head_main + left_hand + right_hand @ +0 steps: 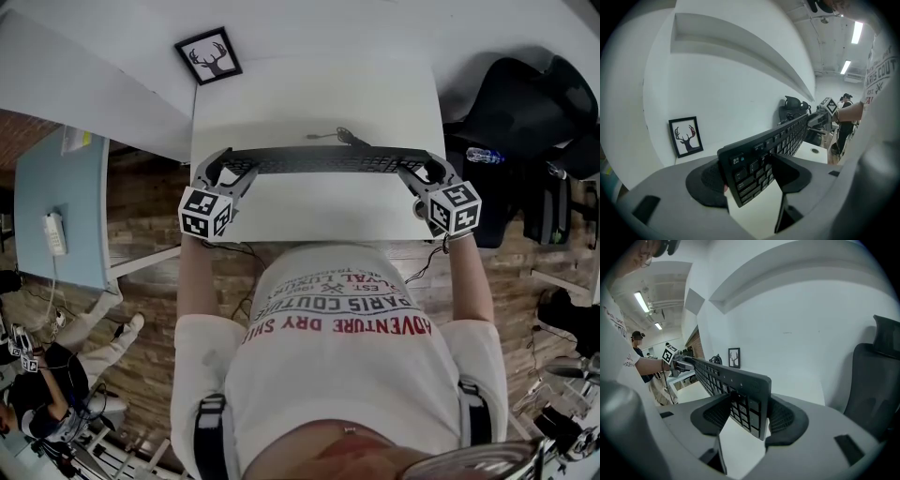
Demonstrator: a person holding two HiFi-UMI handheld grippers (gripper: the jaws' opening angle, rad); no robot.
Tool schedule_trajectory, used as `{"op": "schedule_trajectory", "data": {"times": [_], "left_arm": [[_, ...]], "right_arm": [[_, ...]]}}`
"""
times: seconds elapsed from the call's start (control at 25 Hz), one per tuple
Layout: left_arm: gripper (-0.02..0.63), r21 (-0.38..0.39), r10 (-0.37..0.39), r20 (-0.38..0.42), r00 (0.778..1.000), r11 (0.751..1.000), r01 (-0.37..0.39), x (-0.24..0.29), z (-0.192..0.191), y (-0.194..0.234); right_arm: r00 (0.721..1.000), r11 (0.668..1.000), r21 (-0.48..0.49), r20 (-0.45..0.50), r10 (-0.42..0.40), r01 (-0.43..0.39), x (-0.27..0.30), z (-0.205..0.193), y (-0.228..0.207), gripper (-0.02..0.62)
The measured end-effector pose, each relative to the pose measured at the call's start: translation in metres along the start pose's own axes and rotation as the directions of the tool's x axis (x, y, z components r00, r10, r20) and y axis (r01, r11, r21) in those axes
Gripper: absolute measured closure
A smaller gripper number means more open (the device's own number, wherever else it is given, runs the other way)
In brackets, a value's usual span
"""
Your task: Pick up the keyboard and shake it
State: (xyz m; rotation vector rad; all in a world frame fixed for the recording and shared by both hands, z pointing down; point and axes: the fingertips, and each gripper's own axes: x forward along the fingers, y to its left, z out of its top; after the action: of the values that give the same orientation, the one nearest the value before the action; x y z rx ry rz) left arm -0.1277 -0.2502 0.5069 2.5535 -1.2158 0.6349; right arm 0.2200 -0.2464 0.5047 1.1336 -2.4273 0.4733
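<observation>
A long black keyboard hangs over the white table, gripped at both ends and tipped up on its long edge. My left gripper is shut on its left end; in the left gripper view the keyboard stands wedged between the dark pads of my left gripper. My right gripper is shut on the right end. In the right gripper view that end of the keyboard fills the gap of my right gripper, with a pad pressed on either face.
A framed deer picture leans at the table's far left corner. A thin cable lies behind the keyboard. A black office chair and a water bottle are at the right, and a pale blue table stands at the left.
</observation>
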Motion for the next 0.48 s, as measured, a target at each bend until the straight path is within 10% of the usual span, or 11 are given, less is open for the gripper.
{"op": "schedule_trajectory", "data": {"times": [0.48], "left_arm": [[0.304, 0.001, -0.016, -0.007, 1.000, 1.000, 0.016, 0.0016, -0.0004, 0.0026]], "right_arm": [[1.000, 1.000, 0.012, -0.011, -0.002, 0.002, 0.0002, -0.0023, 0.0016, 0.345]]}}
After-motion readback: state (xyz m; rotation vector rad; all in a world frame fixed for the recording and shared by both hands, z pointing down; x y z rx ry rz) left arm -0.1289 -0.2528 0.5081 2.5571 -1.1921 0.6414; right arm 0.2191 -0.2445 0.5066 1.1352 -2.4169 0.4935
